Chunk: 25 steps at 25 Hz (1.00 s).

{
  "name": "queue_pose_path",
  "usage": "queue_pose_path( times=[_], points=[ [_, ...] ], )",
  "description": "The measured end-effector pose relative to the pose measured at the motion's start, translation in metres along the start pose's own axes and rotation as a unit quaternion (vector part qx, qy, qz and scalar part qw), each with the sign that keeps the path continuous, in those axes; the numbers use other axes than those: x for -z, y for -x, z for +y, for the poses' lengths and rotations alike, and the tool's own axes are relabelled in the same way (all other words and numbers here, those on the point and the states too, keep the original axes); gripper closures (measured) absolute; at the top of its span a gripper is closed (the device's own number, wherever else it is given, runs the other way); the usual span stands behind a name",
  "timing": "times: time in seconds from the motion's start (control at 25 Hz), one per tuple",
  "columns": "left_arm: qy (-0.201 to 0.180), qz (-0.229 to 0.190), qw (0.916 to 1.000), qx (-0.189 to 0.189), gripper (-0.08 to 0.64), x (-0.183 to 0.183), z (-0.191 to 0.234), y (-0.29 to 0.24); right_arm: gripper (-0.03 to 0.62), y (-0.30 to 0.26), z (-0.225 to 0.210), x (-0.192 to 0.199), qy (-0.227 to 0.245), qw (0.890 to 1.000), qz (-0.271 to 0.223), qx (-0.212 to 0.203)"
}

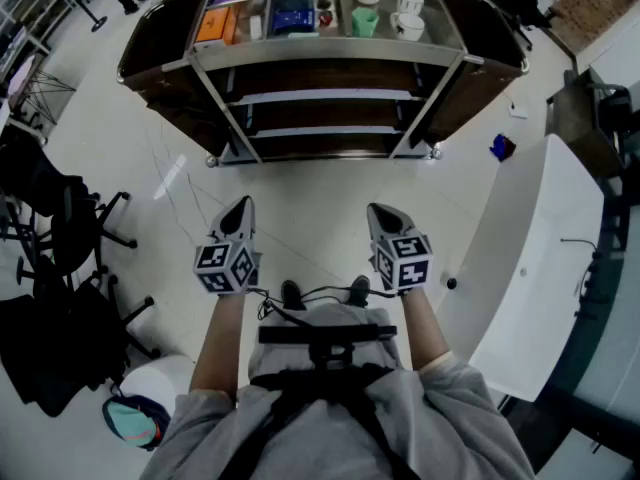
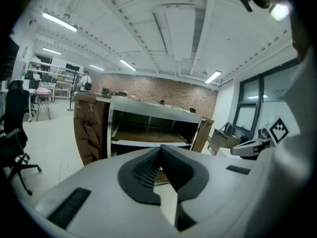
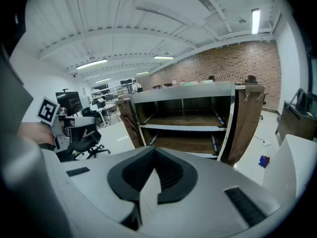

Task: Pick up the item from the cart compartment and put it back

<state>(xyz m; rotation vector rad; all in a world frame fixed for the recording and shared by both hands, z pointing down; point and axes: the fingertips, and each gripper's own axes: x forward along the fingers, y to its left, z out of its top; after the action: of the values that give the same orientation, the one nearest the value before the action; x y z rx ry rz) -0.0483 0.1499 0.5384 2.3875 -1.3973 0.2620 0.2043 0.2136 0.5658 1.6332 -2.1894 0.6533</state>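
Glossy white floor [image 1: 320, 183] fills the middle of the head view and reflects the ceiling light. At the top edge stands the cart [image 1: 325, 68], a brushed-steel frame with two lower shelves and dark brown fabric pouches hung at either end. Its top tray is divided into compartments. From left to right they hold a flat orange packet [image 1: 214, 25], a blue box [image 1: 293, 13], a pale green cup [image 1: 365, 21] and white mugs [image 1: 408, 25]. Which of these is the task's item cannot be told; all lie in the tray, well apart from both tools. At lower centre, the left hand-held gripper [image 1: 242, 208] and right hand-held gripper [image 1: 379, 211] are side by side. Both are matte grey shells with black ribbed pads, and each carries a marker cube. On both, the pads are pressed together with nothing between them. A black swivel chair [image 1: 60, 228] stands at left, and a smooth white table [image 1: 540, 258] at right.
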Motion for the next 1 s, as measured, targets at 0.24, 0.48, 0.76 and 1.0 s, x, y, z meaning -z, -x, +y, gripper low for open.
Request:
queue_pose_path(
  times=[0.24,0.48,0.76,1.0],
  points=[
    [-0.032,-0.014,0.9993,-0.007,0.554,-0.015,0.021,0.023,0.583,-0.004,0.025,-0.004,-0.009,1.000,-0.011,0.005],
    [-0.057,-0.026,0.9980,0.011,0.554,-0.036,0.052,0.037,0.583,-0.024,0.062,-0.025,-0.006,0.999,-0.039,0.007],
    [-0.083,-0.038,0.9952,0.035,0.554,-0.055,0.077,0.037,0.583,-0.044,0.094,-0.047,0.002,0.998,-0.060,0.019],
    [-0.091,-0.039,0.9941,0.045,0.554,-0.070,0.077,0.025,0.583,-0.053,0.096,-0.074,0.021,0.997,-0.065,0.019]
  ],
)
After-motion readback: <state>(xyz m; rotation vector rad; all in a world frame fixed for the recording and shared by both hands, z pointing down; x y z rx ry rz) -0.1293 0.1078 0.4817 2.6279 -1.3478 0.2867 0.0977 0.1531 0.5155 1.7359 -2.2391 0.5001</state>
